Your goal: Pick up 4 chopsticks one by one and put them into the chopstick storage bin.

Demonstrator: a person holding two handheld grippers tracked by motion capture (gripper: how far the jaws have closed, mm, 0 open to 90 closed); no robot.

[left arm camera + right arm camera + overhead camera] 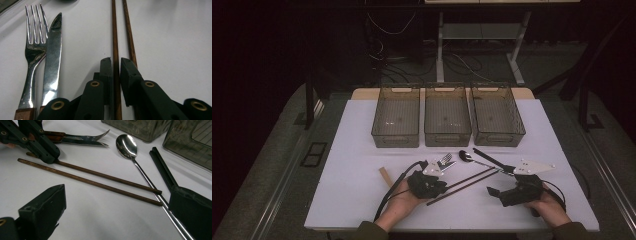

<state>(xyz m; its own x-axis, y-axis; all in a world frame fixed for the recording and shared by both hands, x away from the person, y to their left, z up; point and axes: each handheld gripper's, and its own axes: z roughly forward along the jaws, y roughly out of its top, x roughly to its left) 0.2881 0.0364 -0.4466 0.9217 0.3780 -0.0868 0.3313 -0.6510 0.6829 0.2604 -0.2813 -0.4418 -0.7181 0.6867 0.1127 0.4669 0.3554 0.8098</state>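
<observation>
My left gripper [115, 65] is shut on one brown wooden chopstick [114, 30], which runs straight between its pads. The second brown chopstick [128, 37] lies loose just beside it on the white table. A steel fork [35, 45] and a knife [53, 57] with wooden handles lie side by side to the left of the jaws. My right gripper [117, 200] is open and low over the table, with the far ends of both brown chopsticks [100, 185] between its jaws. A long-handled steel spoon [126, 145] passes by its right jaw. In the high view the left gripper [439, 187] and the right gripper [500, 180] face each other.
Three smoky see-through bins [395, 117] [447, 116] [497, 115] stand in a row at the back of the white table [362, 200]. A pair of black chopsticks [161, 166] lies right of the spoon. A small wooden piece [385, 176] lies left of my left hand.
</observation>
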